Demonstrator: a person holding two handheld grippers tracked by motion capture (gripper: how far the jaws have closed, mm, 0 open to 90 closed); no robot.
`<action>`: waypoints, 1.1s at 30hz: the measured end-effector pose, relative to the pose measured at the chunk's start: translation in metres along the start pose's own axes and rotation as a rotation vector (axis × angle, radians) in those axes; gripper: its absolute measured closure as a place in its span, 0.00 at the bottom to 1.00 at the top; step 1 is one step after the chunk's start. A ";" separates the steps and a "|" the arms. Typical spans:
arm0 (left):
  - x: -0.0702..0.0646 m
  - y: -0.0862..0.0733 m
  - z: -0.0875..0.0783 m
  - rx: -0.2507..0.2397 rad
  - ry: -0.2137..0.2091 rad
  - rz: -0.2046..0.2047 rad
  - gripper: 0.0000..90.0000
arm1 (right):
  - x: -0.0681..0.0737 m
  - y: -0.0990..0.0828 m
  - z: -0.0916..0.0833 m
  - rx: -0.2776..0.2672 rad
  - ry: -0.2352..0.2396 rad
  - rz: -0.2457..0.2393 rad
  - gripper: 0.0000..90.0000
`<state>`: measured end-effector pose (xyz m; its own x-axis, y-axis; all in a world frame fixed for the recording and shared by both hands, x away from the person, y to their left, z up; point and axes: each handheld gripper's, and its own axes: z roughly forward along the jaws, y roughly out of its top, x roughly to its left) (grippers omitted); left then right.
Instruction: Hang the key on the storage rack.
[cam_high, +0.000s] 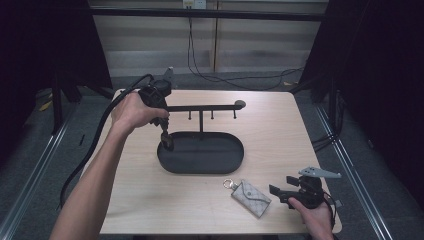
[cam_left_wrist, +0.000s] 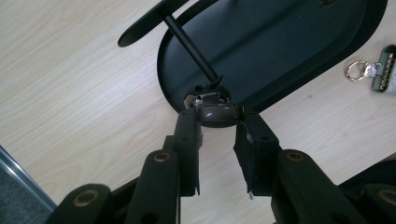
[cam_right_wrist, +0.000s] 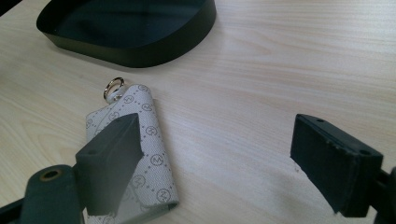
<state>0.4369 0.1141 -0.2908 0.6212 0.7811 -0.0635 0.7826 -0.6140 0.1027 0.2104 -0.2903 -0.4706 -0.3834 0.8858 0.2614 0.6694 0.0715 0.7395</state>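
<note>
We see the key pouch (cam_high: 251, 198) just left of our spread right gripper (cam_high: 284, 191), ring end pointing at the tray (cam_high: 235, 162); left gripper (cam_left_wrist: 217, 122) pinches a small brown object (cam_left_wrist: 217, 113).

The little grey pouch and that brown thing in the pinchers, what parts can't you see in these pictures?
- Pouch: right gripper view, its lower left corner sits behind the near jaw.
- Pouch: left gripper view, cut off by the right edge beyond its ring.
- Brown thing: left gripper view, clamped by the jaws over the black tray; what it is stays unclear.
- Same thing: high view, too small and dark.
</note>
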 end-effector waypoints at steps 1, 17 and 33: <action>0.000 0.000 0.000 0.000 0.000 0.000 0.79 | 0.000 0.000 0.000 0.000 0.000 0.000 0.18; 0.001 0.014 0.009 0.006 0.002 -0.024 0.78 | 0.000 0.000 0.000 0.004 -0.005 -0.004 0.18; -0.002 0.016 0.012 -0.051 0.045 -0.060 0.50 | 0.002 0.000 0.002 0.019 -0.006 -0.022 0.20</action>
<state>0.4487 0.1018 -0.3013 0.5702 0.8211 -0.0267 0.8143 -0.5606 0.1504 0.2105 -0.2879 -0.4713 -0.3942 0.8867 0.2418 0.6729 0.0992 0.7330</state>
